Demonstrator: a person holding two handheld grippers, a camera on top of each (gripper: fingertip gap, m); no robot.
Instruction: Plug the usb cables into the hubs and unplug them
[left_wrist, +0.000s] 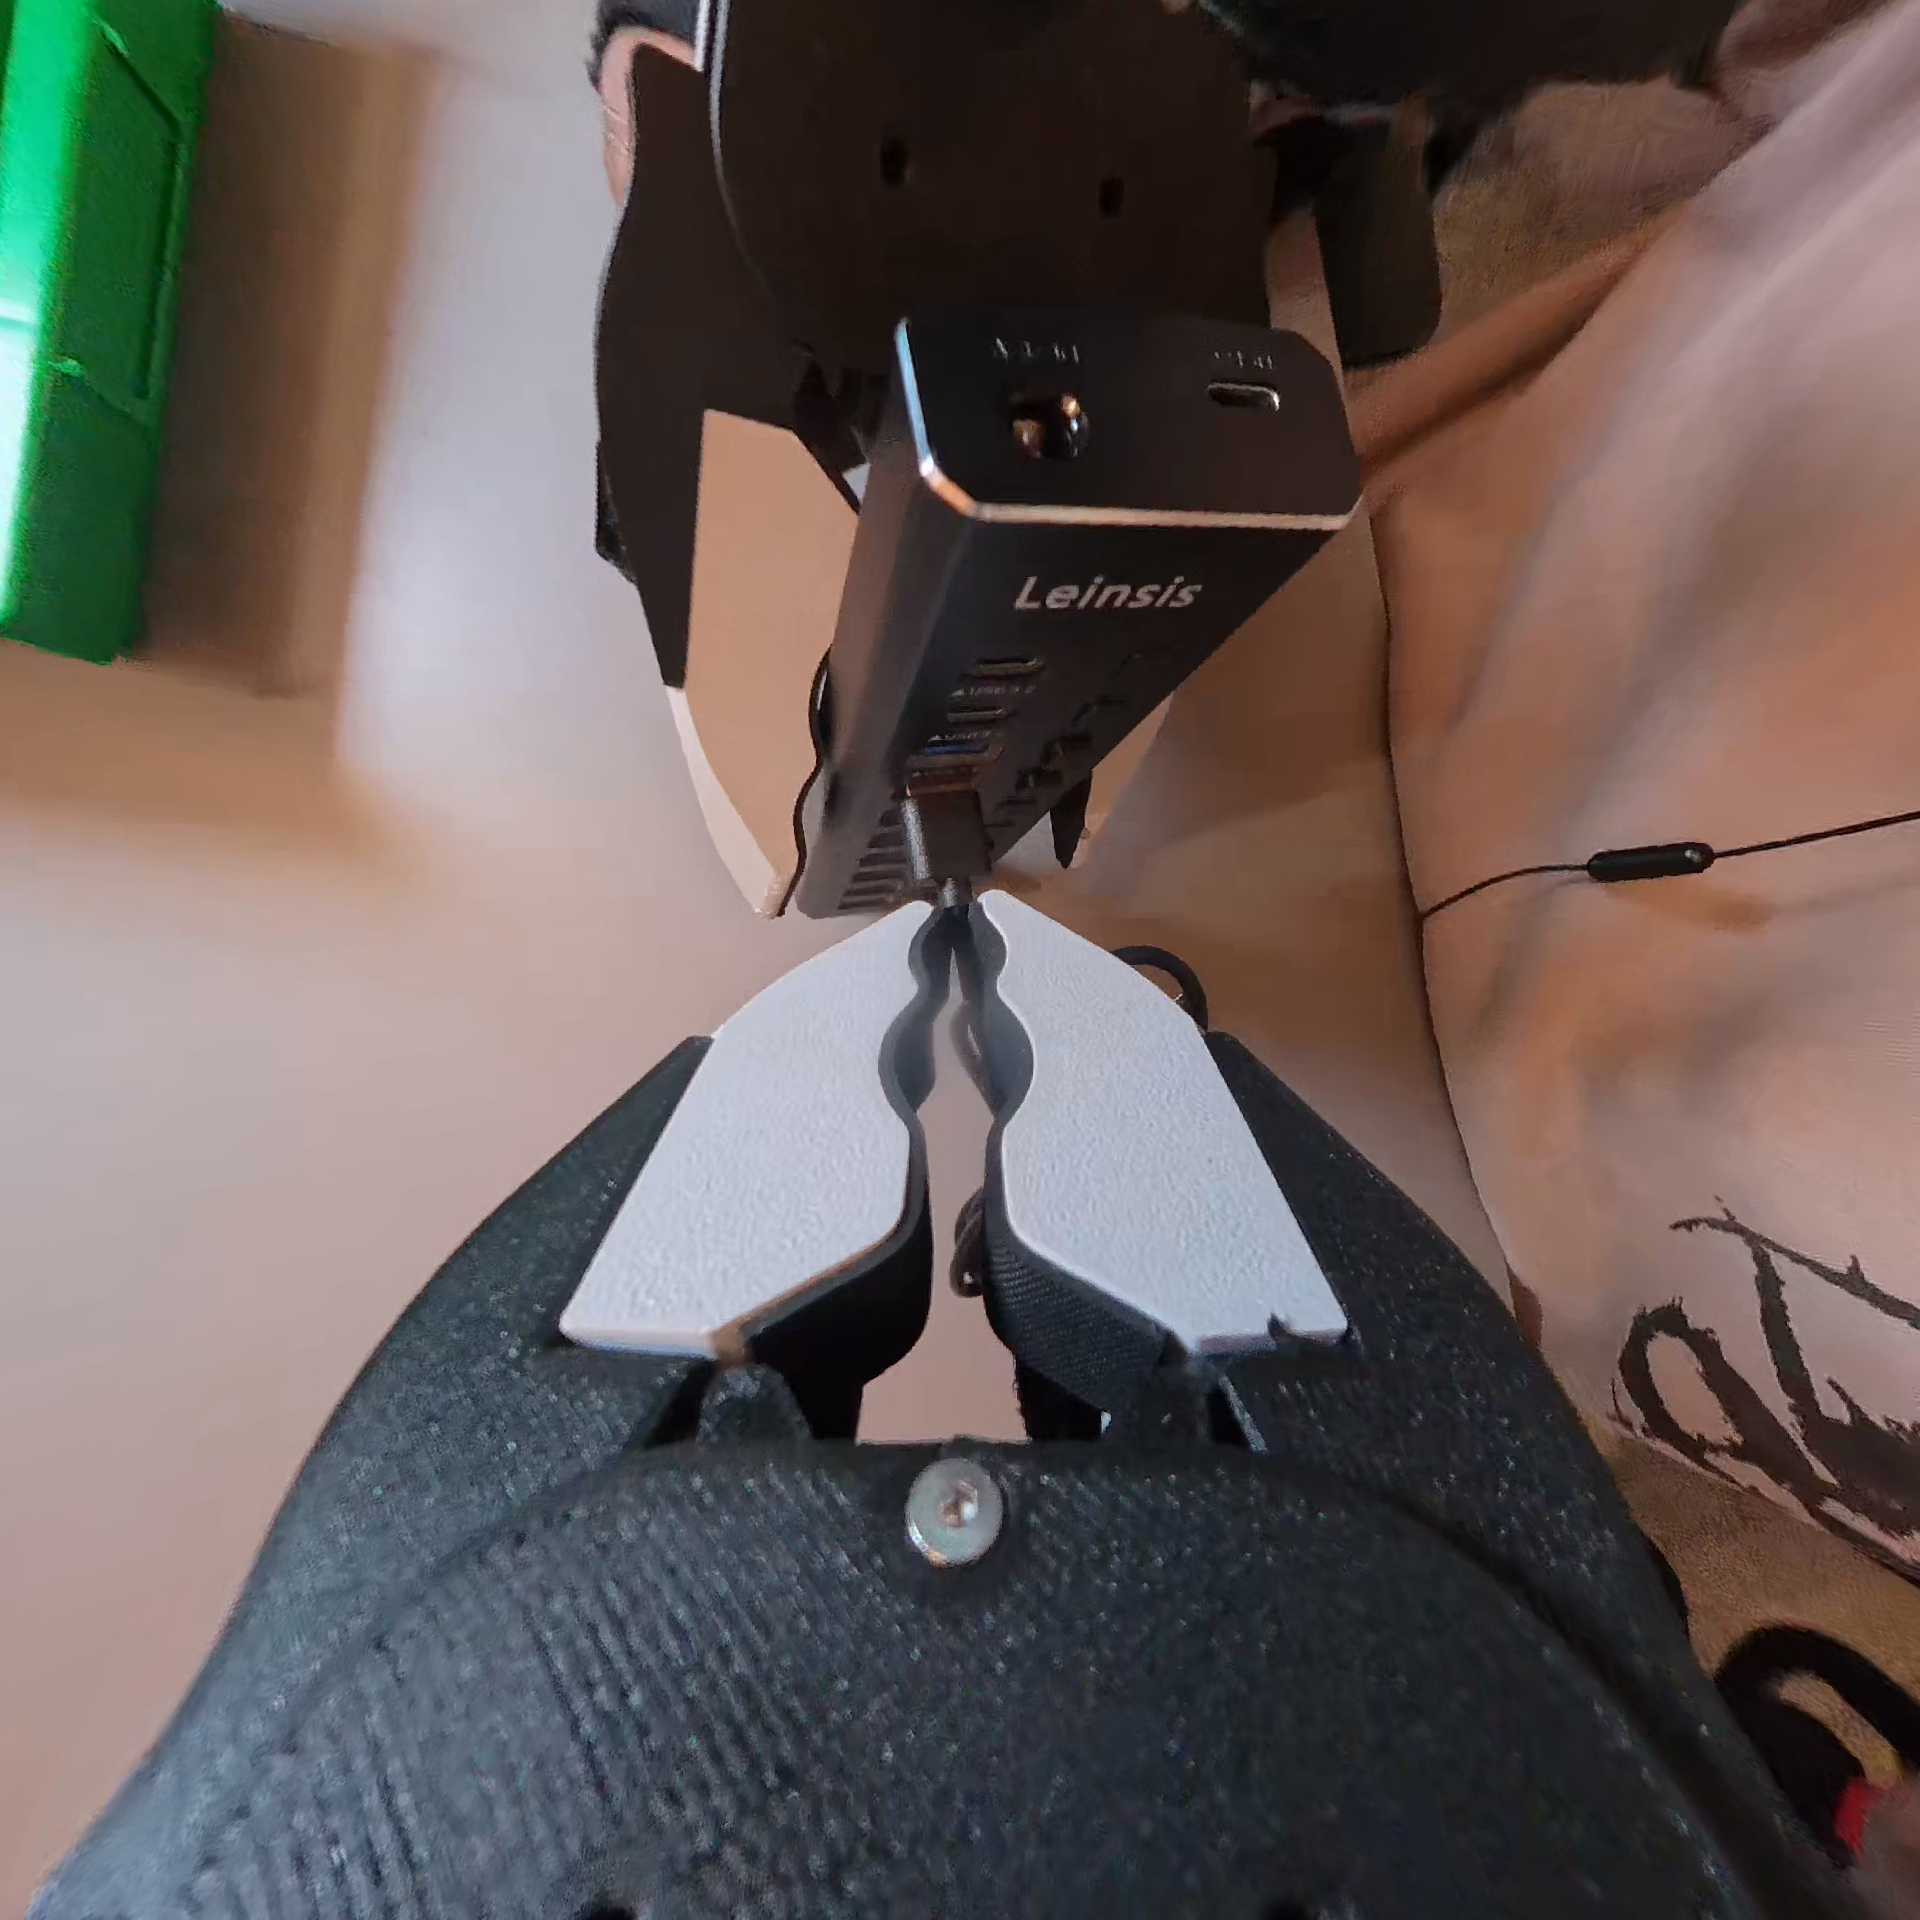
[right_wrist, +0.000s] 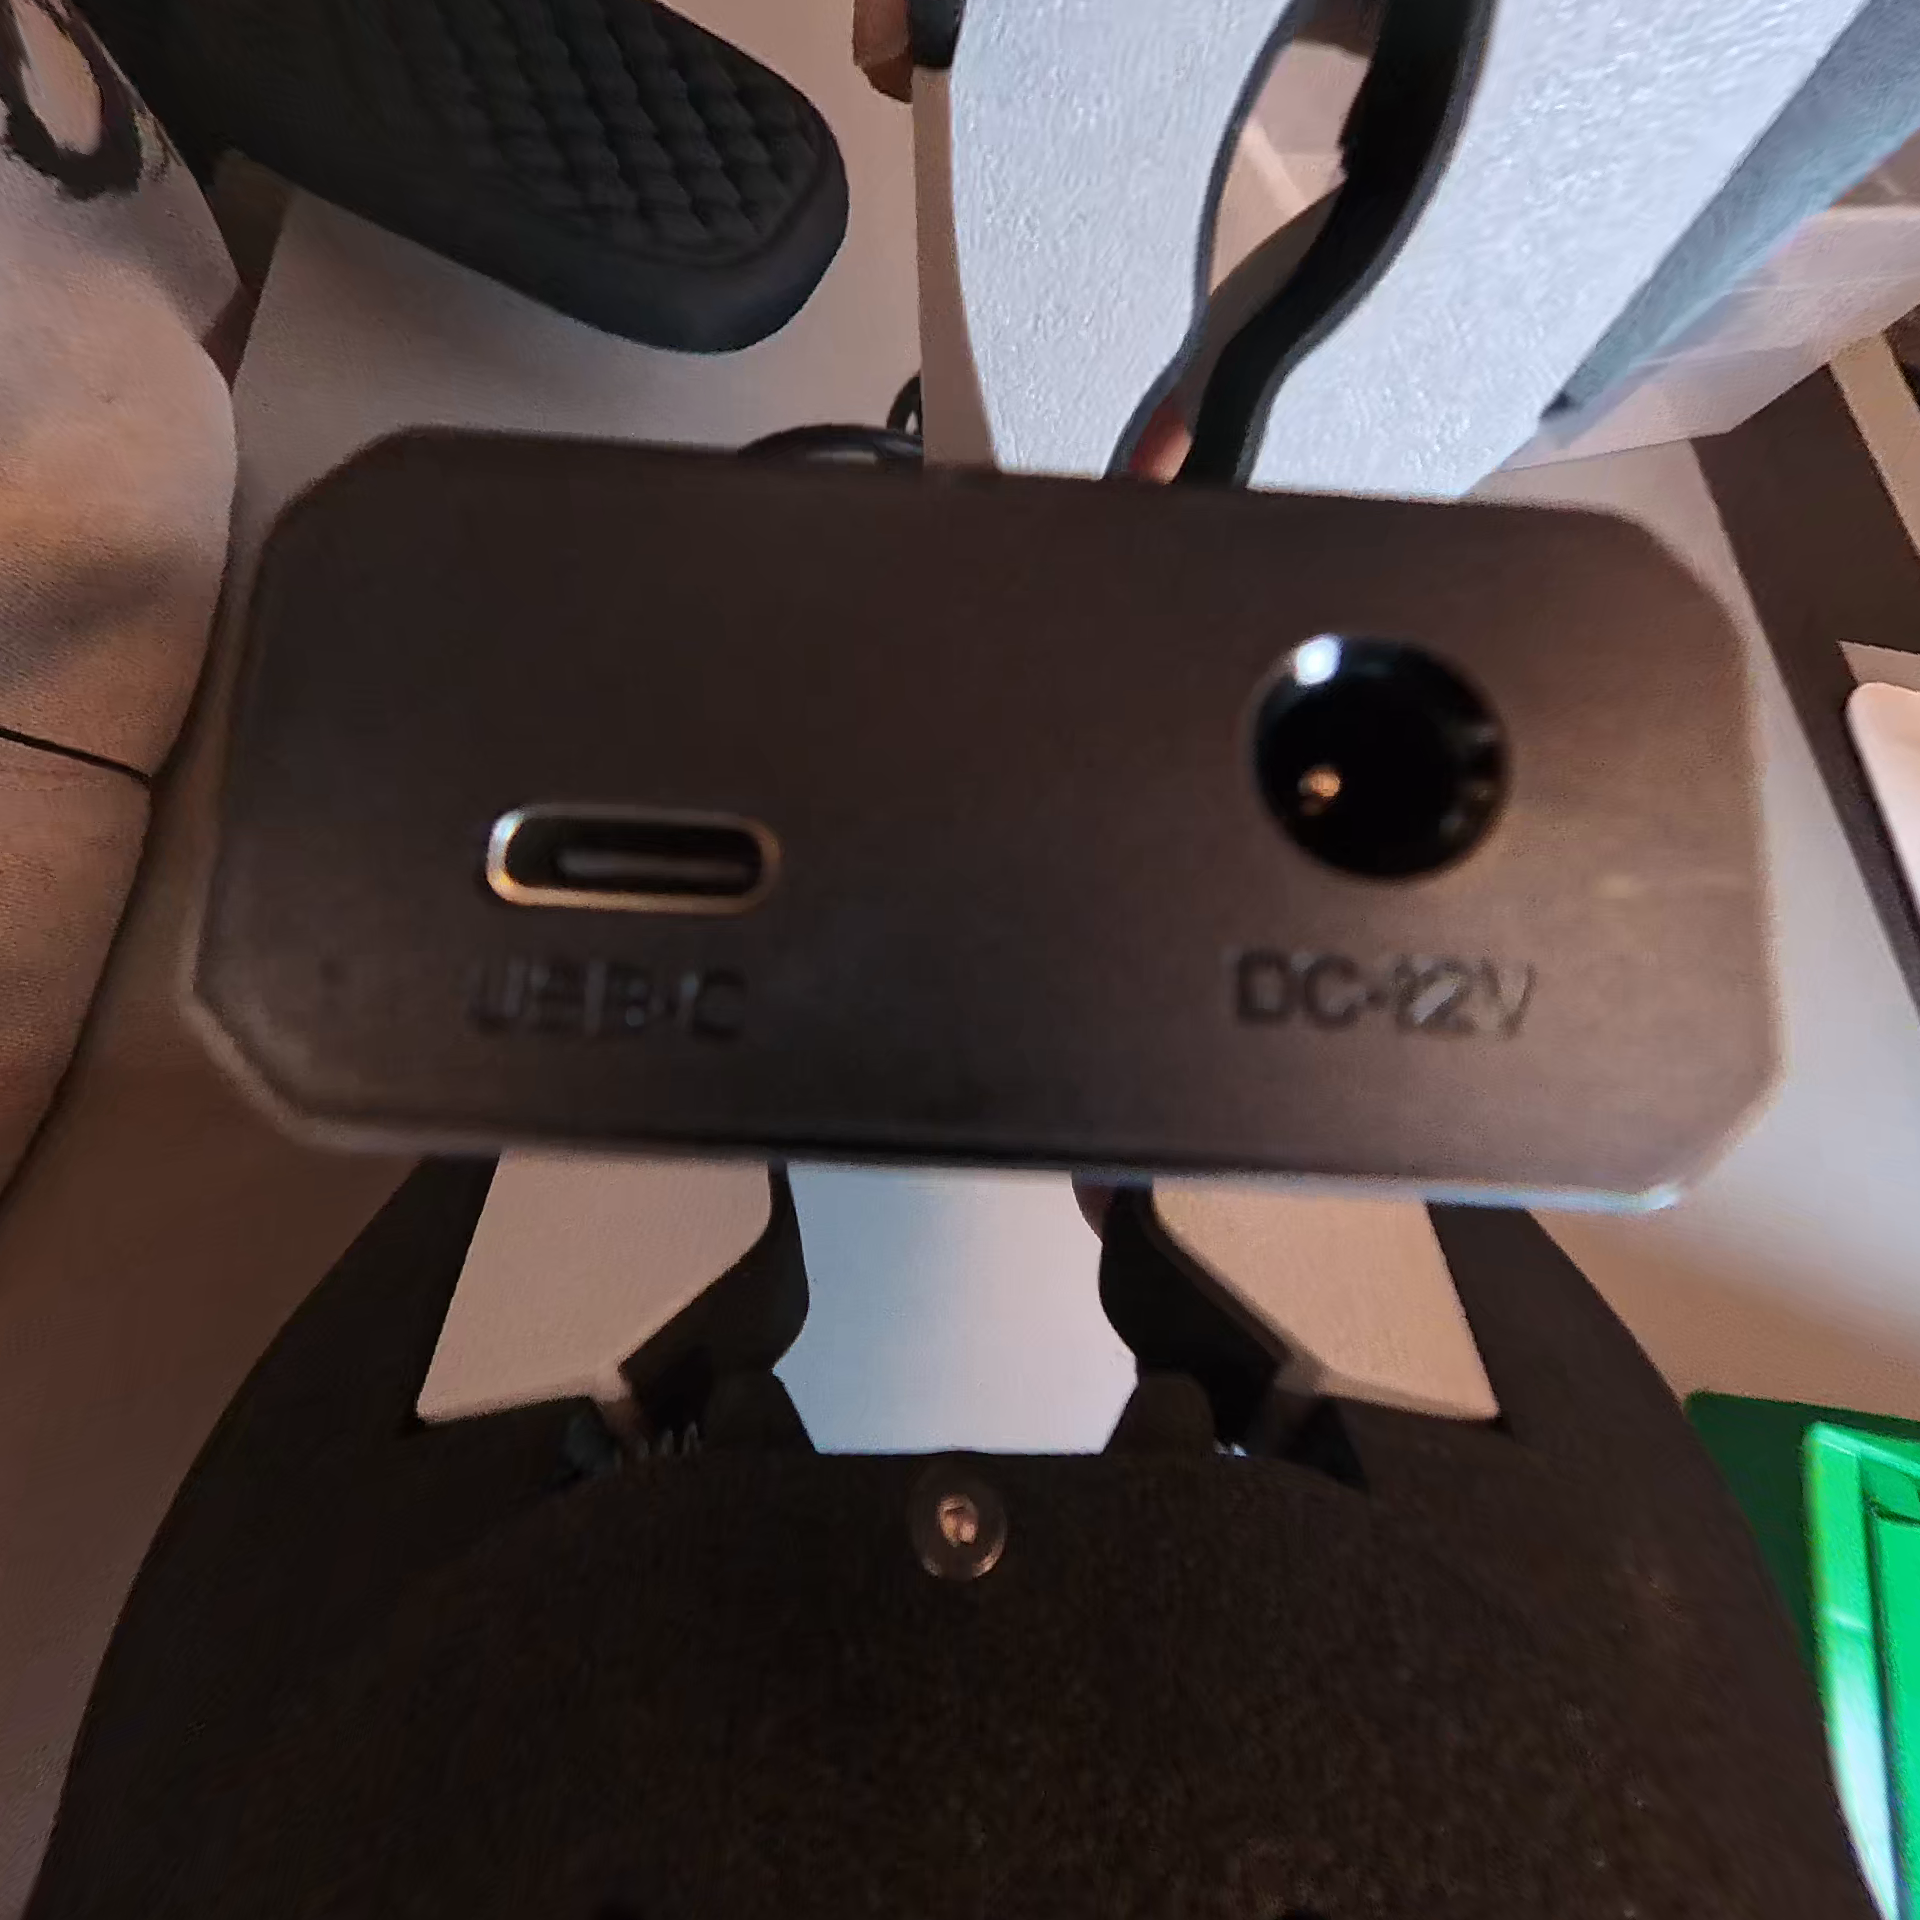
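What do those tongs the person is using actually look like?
The left tongs have two pale grey, textured fingers with wavy black inner edges, on a rough black printed body with one silver screw. The right tongs match: black body, white-tipped fingers.

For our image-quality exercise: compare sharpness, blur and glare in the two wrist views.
Left wrist view: the left tongs and the hub are sharp, the green box and background smeared, wide-angle bending at the edges. Right wrist view: the hub's end face fills the frame, soft and out of focus, with a glare spot on its round socket.
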